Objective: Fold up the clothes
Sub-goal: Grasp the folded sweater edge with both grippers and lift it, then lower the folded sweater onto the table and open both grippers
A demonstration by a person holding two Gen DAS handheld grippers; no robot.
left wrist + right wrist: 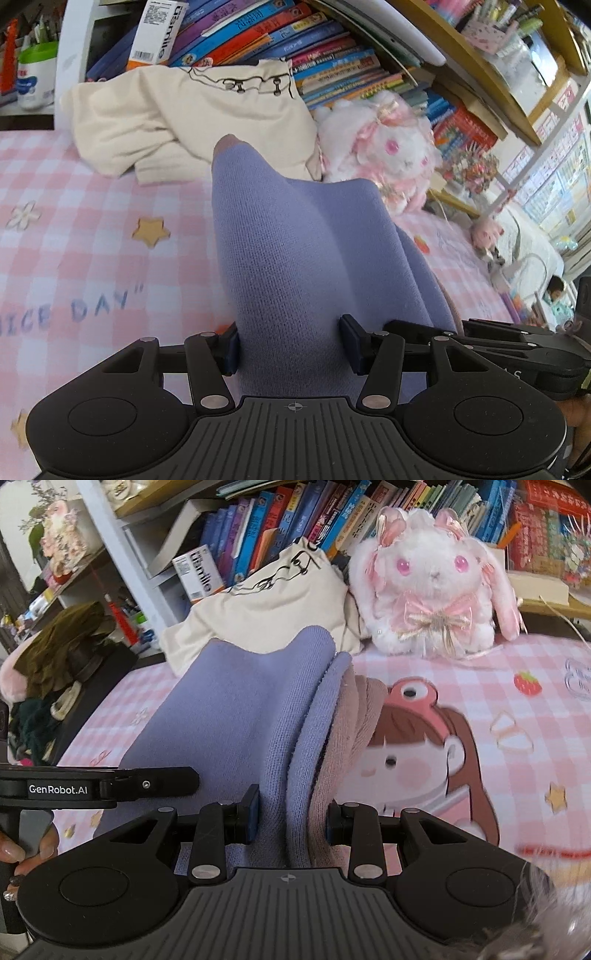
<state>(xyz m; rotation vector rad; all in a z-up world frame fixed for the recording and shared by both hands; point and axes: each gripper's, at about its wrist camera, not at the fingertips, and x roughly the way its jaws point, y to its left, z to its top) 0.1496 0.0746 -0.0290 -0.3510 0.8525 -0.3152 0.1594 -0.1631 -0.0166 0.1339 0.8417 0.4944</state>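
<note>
Lavender knit garment (295, 251) runs under left gripper (290, 349) body; near end hidden. In right view, same garment's near end hidden under right gripper (290, 823); mauve layer (354, 716) only partly exposed beside lavender folds. Lettering on pink checked sheet (74, 258) cut at left edge, reads "ICE DAY". Cartoon girl print (424, 760) partly covered by garment, motion-blurred at lower right. Book spines (325, 62) too small to read. Cream garment (177, 118) lower edge hidden behind lavender knit.
</note>
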